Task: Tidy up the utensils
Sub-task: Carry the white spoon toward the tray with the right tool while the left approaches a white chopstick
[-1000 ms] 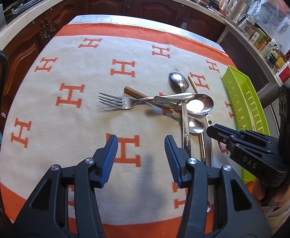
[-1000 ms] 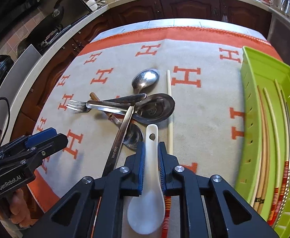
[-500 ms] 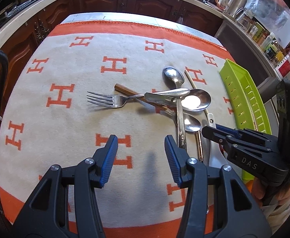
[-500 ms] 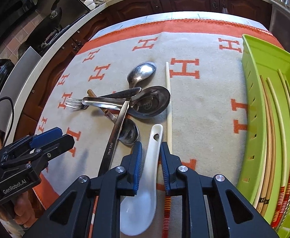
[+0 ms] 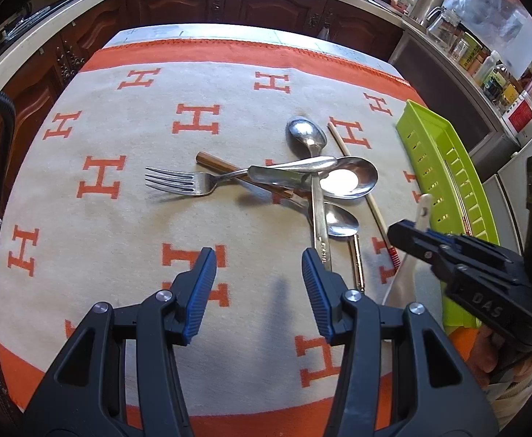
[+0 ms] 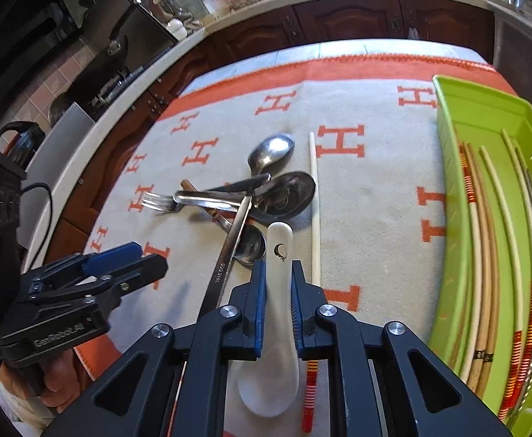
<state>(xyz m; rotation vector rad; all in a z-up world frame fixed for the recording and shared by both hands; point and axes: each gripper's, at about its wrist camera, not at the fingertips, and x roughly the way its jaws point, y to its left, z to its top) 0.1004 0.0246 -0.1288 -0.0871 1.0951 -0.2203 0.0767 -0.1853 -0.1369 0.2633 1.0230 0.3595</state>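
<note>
A white ceramic spoon (image 6: 279,240) sits handle-forward between my right gripper's (image 6: 277,266) blue pads. The jaws are closing and the pads press on its handle; its bowl hangs below the fingers. In the left wrist view the white spoon (image 5: 424,211) tilts up off the cloth beside the green tray (image 5: 433,167). A fork (image 5: 178,182), several metal spoons (image 5: 349,182) and a brown-handled utensil lie crossed in a pile mid-cloth. My left gripper (image 5: 258,258) hovers open over the cloth with nothing between its fingers.
The green tray (image 6: 448,182) on the right holds several chopsticks (image 6: 484,255). A loose pale chopstick (image 6: 315,218) with a red-striped end lies right of the pile. My left gripper (image 6: 134,258) shows at lower left. Dark cabinets and counters ring the table.
The right gripper's pads loosened briefly, then pressed again on the white spoon's handle. It shifted toward the tray with the spoon tilted up. The left gripper stayed put.
</note>
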